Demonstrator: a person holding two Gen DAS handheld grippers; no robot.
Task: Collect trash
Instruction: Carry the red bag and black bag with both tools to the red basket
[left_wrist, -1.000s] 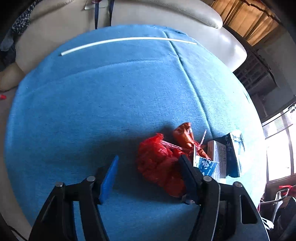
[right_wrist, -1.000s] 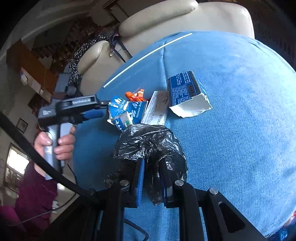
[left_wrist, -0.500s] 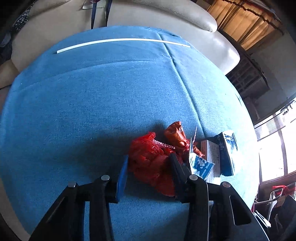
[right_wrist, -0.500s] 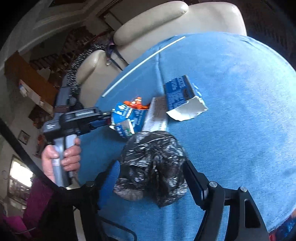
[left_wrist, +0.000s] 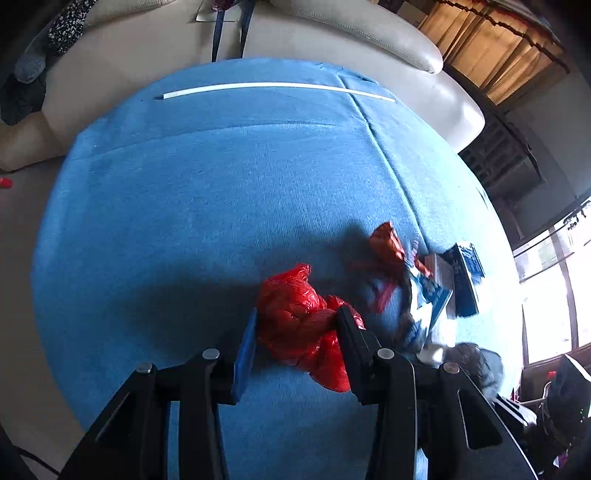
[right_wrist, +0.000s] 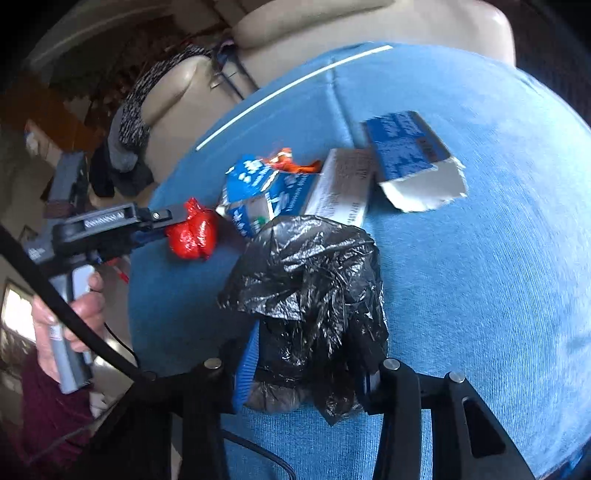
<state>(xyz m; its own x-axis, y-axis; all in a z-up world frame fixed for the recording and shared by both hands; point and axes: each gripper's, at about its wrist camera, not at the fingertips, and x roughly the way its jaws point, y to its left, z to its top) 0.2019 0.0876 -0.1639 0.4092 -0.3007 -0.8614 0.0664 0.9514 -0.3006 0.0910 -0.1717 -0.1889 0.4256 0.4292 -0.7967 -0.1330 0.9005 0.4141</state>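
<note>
- Surface: a blue fabric cover (left_wrist: 207, 192) spans a cushioned seat; a seam runs across it toward the far edge.
- A thin white strip (left_wrist: 277, 88) lies along the far side of the cover, well apart from the trash.
- Room: a cream leather sofa back (left_wrist: 332, 33) rises behind the cover; tan curtains (left_wrist: 491, 48) hang at the upper right of the left wrist view, with a bright window (left_wrist: 554, 295) below them.
- Left gripper (left_wrist: 295, 328): clamped on the red plastic bag (left_wrist: 299, 321), which bulges between both pads near the cover's near edge. A person's hand (right_wrist: 74, 314) holds its handle.
- Right of it lie an orange-red wrapper (left_wrist: 386, 247), then blue-and-white cartons (right_wrist: 288, 188) and a torn blue box (right_wrist: 410, 162), close together.
- Right gripper (right_wrist: 306, 362): its jaws have just been closing; they press the black plastic bag (right_wrist: 310, 280) from both sides, nearest the camera.
- Change: a second ago the left jaws stood wide around the red bag; the bag now sits apart from the wrapper it had touched.
- Change: the right jaws, first pinched on the black bag, opened wide, then closed on it again.
</note>
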